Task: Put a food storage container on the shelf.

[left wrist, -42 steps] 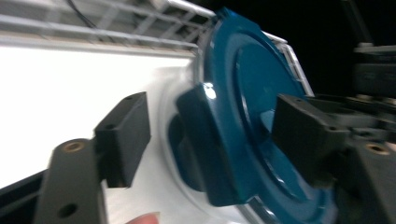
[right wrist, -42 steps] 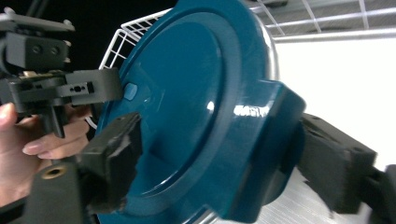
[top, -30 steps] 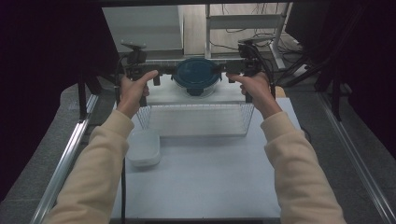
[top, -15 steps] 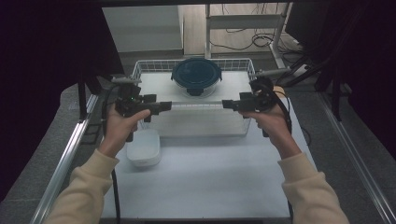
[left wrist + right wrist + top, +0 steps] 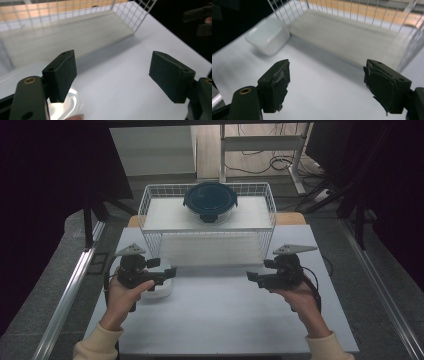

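Both tongs pulled back from wire rack (image 5: 207,237) toward counter's near edge: left tongs (image 5: 172,273) and right tongs (image 5: 248,276) wide, empty, right just narrowing slightly; lidded bowl (image 5: 210,201) left atop rack.

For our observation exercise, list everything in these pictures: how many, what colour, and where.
wire rack: one, white, far side of the table
lidded round container: one, dark blue lid, on top of the rack
small tub: one, translucent white, on the table beside the rack's left end
table: one, white top
left gripper: one, black, open, above the tub
right gripper: one, black, open, above the bare table
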`<state>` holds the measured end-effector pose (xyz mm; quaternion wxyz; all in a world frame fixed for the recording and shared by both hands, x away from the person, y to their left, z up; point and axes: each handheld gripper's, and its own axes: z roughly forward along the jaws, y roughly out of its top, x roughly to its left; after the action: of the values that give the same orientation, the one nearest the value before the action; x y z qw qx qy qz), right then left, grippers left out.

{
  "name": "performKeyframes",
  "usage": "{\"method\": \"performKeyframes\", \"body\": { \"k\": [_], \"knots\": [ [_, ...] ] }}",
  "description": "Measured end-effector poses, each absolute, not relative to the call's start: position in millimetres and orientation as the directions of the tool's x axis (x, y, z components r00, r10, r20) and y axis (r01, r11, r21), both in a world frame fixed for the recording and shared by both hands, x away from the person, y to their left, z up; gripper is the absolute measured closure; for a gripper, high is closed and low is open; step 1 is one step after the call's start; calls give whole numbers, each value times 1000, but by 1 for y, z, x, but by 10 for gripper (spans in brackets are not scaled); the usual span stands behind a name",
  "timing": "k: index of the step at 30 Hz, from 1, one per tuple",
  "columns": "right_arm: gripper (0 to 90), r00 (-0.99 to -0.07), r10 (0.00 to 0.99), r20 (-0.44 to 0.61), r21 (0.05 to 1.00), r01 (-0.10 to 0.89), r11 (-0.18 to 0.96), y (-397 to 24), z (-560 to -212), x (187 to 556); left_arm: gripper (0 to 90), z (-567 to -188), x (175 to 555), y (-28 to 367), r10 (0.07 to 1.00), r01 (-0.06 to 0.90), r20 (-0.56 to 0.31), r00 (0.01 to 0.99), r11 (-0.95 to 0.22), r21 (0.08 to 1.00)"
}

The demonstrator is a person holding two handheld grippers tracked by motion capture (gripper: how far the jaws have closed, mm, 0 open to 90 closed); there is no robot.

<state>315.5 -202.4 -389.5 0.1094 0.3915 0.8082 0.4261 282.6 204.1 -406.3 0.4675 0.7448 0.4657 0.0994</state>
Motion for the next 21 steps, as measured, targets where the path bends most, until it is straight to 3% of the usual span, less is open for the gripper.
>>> {"method": "performKeyframes", "body": {
  "k": [21],
  "knots": [
    [225,-648,748,145,690,608,393,-221,-463,274,231,-474,246,201,814,671,-229,534,-243,701]
  ]
}}
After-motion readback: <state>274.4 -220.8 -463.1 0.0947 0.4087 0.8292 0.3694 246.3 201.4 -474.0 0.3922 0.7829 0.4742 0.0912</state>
